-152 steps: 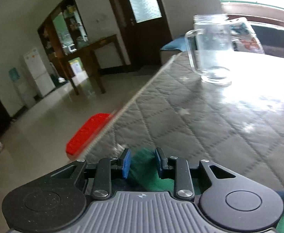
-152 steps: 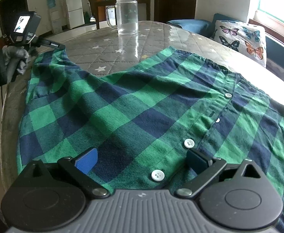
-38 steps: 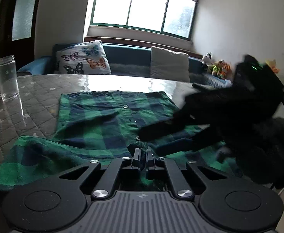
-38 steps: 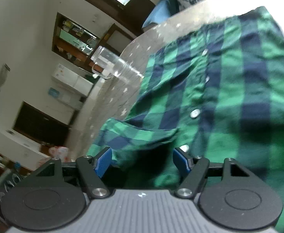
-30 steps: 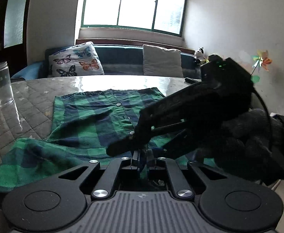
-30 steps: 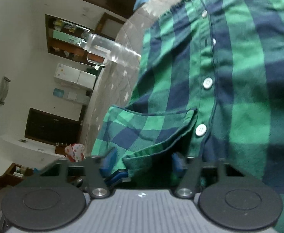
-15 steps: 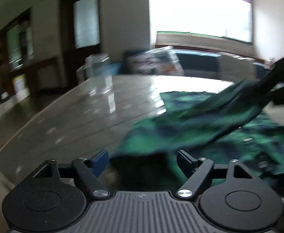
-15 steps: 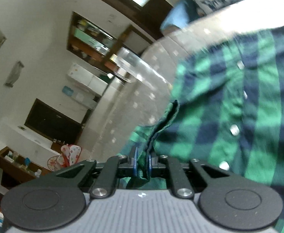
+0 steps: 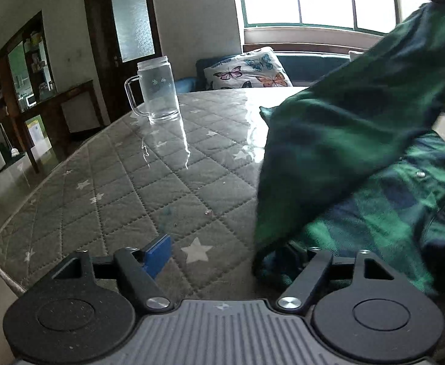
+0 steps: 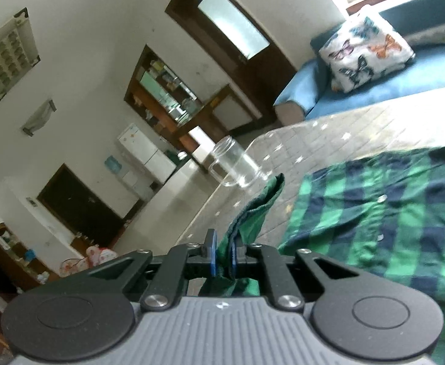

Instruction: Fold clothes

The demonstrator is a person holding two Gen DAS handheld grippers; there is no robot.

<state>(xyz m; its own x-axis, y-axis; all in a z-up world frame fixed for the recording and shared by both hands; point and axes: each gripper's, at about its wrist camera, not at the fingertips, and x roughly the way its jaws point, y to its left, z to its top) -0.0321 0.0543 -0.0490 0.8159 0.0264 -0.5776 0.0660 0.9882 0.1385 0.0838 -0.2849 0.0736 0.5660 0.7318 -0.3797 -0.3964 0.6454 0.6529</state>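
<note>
The green-and-navy checked button-up shirt (image 10: 383,213) is spread on the grey quilted star-print worktop (image 9: 149,182), with one edge lifted clear of it. That edge is pinched between the pressed-together jaws of the right gripper (image 10: 222,258) and held high, judged so that the raised flap (image 9: 344,140) can be carried across the body of the shirt as a fold. The jaws of the left gripper (image 9: 231,252) have just been closing slightly but are spread wide, nothing pressed between them; they are kept low at the shirt's near edge. A clear glass handled jar (image 9: 158,91) is left standing well apart from the cloth.
</note>
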